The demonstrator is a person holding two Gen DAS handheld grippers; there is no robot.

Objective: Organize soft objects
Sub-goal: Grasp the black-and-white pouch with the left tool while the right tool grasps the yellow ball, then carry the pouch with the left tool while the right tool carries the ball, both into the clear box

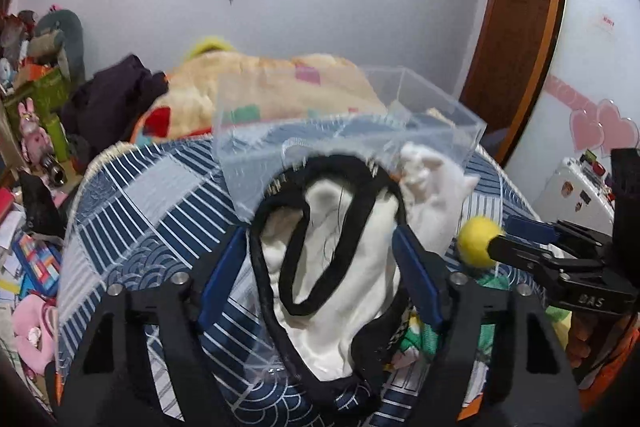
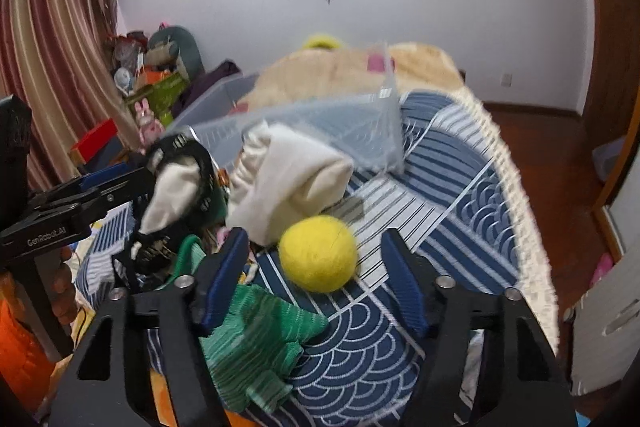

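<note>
A white garment with black trim (image 1: 340,259) lies on the blue patterned bedspread between the open fingers of my left gripper (image 1: 320,267); it also shows in the right wrist view (image 2: 176,183). A yellow felt ball (image 2: 318,253) lies on the bed between the open fingers of my right gripper (image 2: 316,283), and shows in the left wrist view (image 1: 478,241). A clear plastic box (image 1: 340,123) stands just beyond the clothes, seen also from the right (image 2: 320,131). A white folded cloth (image 2: 288,179) leans against it. A green striped cloth (image 2: 256,343) lies under my right gripper's left finger.
A beige patterned blanket (image 1: 260,87) and a dark garment (image 1: 112,95) lie at the far end of the bed. Toys and boxes (image 1: 36,75) crowd the floor to the left. A wooden door (image 1: 516,27) stands at the right. The bed's fringed edge (image 2: 520,187) drops to wooden floor.
</note>
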